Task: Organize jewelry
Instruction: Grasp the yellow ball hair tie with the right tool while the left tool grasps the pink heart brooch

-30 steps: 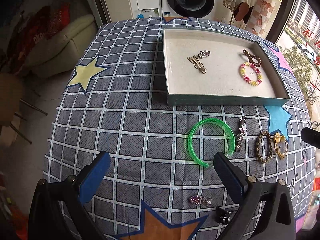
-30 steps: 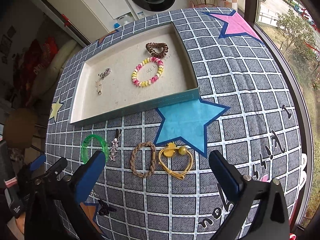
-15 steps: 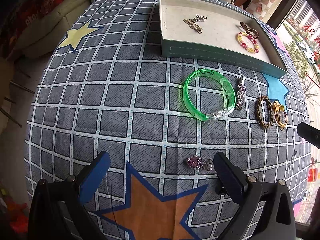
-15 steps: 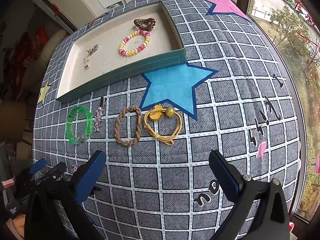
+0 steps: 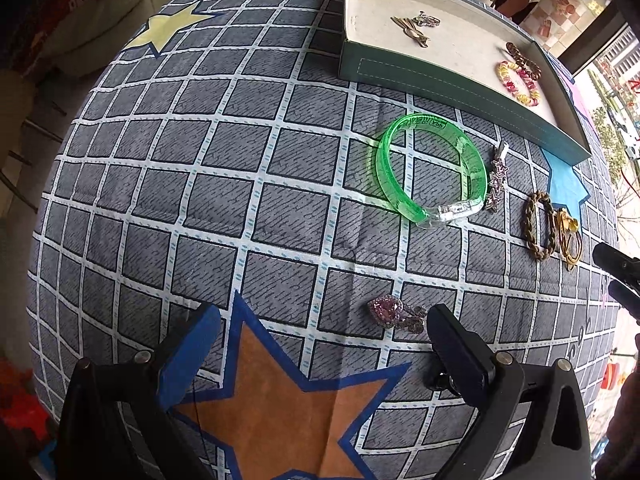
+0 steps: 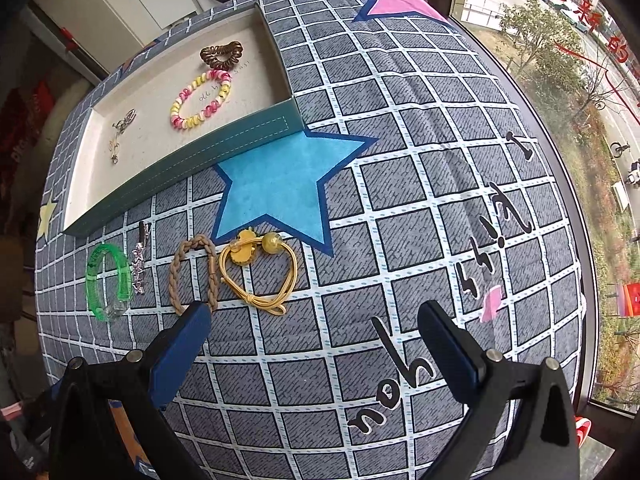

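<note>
My left gripper (image 5: 320,328) is open and low over the cloth. A pink heart brooch (image 5: 394,312) lies just inside its right finger (image 5: 456,344), and a small black clip (image 5: 438,380) is partly hidden under that finger. Beyond lie a green bangle (image 5: 430,172), a star hair clip (image 5: 496,184), a braided brown tie (image 5: 538,226) and a yellow tie (image 5: 568,236). My right gripper (image 6: 314,328) is open and empty. The yellow tie (image 6: 260,268) and braided tie (image 6: 192,272) lie just ahead of its left finger (image 6: 184,336).
A teal box (image 5: 440,80) with a cream floor holds two metal clips (image 5: 416,28), a beaded bracelet (image 6: 202,100) and a brown scrunchie (image 6: 221,55). The right gripper's tip (image 5: 616,264) shows at the right edge of the left view. The table ends near a window (image 6: 580,80).
Both grippers have come lower and closer to the table. The pink brooch now sits between the left fingers, and the yellow and braided ties lie nearer the right gripper.
</note>
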`<state>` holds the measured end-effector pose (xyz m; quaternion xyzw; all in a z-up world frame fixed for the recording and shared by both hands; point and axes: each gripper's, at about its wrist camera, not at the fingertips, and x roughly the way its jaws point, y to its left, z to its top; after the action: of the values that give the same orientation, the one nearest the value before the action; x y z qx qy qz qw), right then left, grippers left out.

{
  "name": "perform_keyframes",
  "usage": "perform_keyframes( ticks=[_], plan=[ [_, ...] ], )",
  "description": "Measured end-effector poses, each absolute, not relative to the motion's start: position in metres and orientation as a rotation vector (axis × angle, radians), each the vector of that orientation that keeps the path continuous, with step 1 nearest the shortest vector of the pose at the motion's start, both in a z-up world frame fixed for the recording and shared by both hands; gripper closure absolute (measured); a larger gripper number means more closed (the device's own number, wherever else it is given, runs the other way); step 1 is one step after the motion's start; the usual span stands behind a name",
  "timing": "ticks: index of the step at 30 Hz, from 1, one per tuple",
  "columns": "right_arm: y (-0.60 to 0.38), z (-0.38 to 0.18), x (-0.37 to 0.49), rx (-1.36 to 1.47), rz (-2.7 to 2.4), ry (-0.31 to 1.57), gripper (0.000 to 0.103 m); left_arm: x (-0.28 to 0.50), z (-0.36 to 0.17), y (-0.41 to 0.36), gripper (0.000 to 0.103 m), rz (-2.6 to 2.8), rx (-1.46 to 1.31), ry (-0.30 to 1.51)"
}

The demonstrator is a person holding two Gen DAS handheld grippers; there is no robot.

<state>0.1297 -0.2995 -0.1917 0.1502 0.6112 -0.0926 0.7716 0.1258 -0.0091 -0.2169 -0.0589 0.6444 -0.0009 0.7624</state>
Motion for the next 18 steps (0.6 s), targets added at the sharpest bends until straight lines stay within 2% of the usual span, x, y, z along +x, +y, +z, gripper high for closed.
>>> perform_keyframes(
  ticks=[7,9,13,15,18],
  plan=[
    [-0.302,-0.204,0.142,0.264,-0.207,1.343,0.001,0.122,-0.225,-0.017,0.000,-0.005,-0.153,1.421],
    [-0.298,-0.208,0.149,0.224,-0.196,1.349,0.006,0.120,-0.227,-0.017,0.000,0.002,-0.140,1.420],
    [-0.287,-0.215,0.164,0.128,-0.150,1.355,0.010,0.122,-0.227,-0.018,0.000,0.003,-0.135,1.422],
    [-0.281,-0.217,0.171,0.076,-0.128,1.357,0.019,0.123,-0.227,-0.018,0.002,0.005,-0.132,1.422],
    [-0.273,-0.218,0.181,0.018,-0.087,1.349,0.025,0.123,-0.231,-0.021,0.003,-0.001,-0.133,1.426]
  ],
)
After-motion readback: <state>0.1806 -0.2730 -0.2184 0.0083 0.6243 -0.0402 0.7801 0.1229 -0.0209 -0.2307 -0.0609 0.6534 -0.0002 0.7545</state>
